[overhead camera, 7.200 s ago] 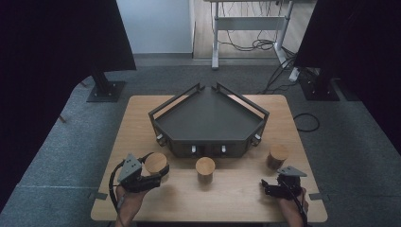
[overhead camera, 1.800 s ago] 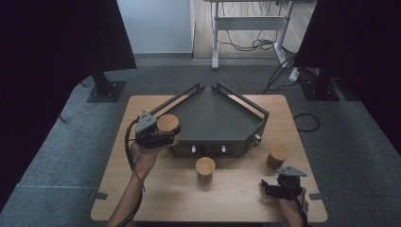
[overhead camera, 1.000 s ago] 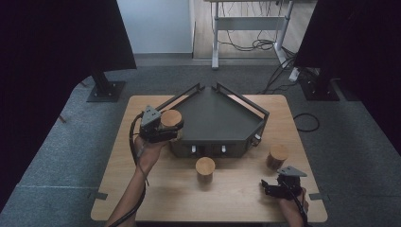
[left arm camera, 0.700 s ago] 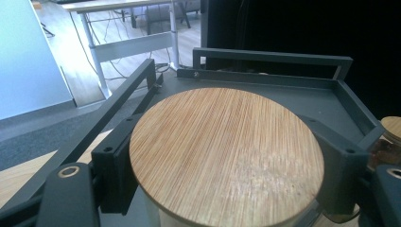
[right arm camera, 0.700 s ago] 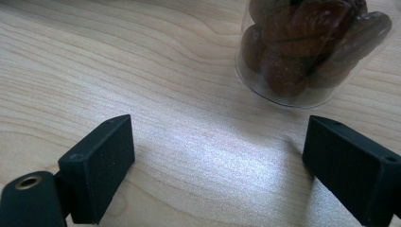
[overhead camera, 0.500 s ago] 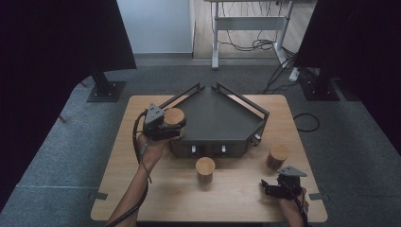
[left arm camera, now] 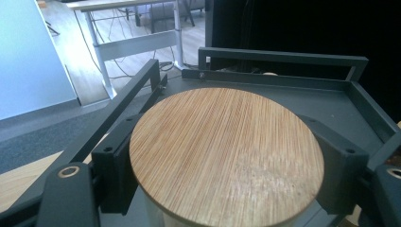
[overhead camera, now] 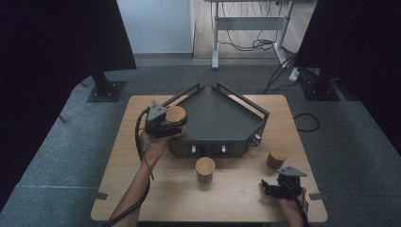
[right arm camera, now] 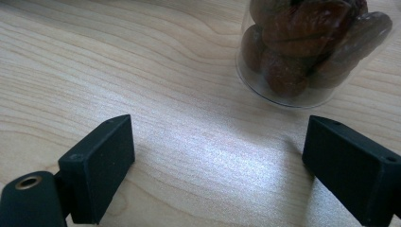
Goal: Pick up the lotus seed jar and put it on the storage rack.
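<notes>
My left gripper (overhead camera: 172, 124) is shut on a jar with a round bamboo lid (overhead camera: 176, 112), holding it at the left corner of the dark five-sided tray (overhead camera: 217, 118). In the left gripper view both pads press the jar's sides just under the lid (left arm camera: 227, 156), with the tray's rails (left arm camera: 283, 59) behind it. I cannot tell whether the jar touches the tray floor. My right gripper (overhead camera: 269, 188) lies on the table at the front right, open (right arm camera: 217, 165) with bare wood between its jaws. A clear jar of dark brown fruit (right arm camera: 307, 47) stands just ahead of it.
Two more bamboo-lidded jars stand on the wooden table (overhead camera: 132, 179), one in front of the tray (overhead camera: 204, 169) and one at the right (overhead camera: 277, 156). Dark screens flank the table, and a desk frame with cables stands behind.
The left gripper has carried its jar from the table's front left up to the tray's left corner, edging slightly right over the last second. The right gripper has not moved.
</notes>
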A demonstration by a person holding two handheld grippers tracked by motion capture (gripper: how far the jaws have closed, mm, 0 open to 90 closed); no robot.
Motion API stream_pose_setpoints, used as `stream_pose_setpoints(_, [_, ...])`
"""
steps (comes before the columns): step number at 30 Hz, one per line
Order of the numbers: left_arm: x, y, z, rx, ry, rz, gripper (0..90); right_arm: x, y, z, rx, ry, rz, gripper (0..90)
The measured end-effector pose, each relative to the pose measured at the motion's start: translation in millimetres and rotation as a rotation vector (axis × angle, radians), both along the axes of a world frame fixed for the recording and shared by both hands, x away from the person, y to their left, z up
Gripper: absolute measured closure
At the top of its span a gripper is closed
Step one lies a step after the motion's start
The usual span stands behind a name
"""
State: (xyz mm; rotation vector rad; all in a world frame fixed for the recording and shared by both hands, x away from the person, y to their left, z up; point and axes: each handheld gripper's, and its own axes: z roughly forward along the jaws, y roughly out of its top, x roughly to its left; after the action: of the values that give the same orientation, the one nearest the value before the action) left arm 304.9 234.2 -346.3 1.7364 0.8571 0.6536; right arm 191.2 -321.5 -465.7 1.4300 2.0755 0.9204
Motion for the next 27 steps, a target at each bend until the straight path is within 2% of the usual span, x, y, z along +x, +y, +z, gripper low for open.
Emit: stream_pose_setpoints(27, [13.6,-8.4,-3.3,0.007,0.011,0.029,23.7,0.2,-0.5,0.0,0.0,0.0,0.003,9.6])
